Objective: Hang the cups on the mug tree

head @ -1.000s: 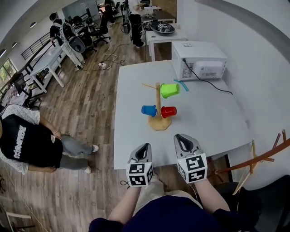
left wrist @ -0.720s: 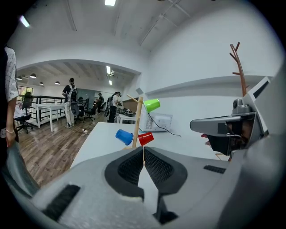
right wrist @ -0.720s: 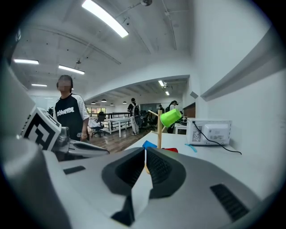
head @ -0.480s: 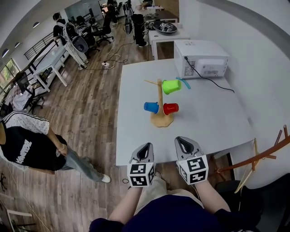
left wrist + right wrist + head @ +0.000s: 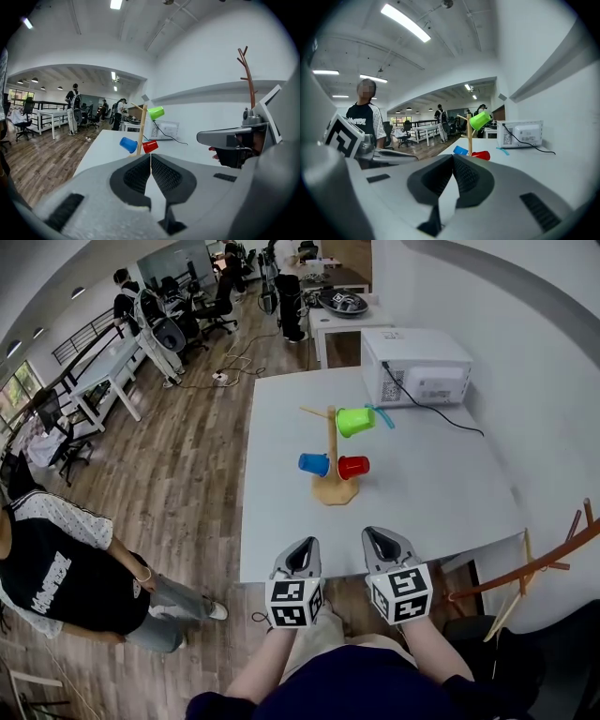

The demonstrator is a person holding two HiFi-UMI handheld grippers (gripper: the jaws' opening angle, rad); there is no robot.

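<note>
Trouble, as I judged it, would have come from any careless push forward: both grippers were empty and all three cups looked already hung, so a stray sweep could only undo things. The left gripper (image 5: 300, 547), its jaws pressed together on nothing, pointed toward the blue cup (image 5: 313, 464) on the tree's lower left peg, and a nudge there could have slid it off. The mug tree (image 5: 329, 442) stood on a small wooden base on the white table (image 5: 281, 540), and I reckoned a knock to its pole might tip the whole thing. The red cup (image 5: 352, 467) on the lower right and the green cup (image 5: 354, 421) above it seemed just as loosely hooked. The right gripper (image 5: 380, 540) was likewise closed, with nothing between its jaws. Both tools hovered side by side at the table's near edge, well apart from the tree, which stood ahead of them near the table's middle, roughly between their two lines.
</note>
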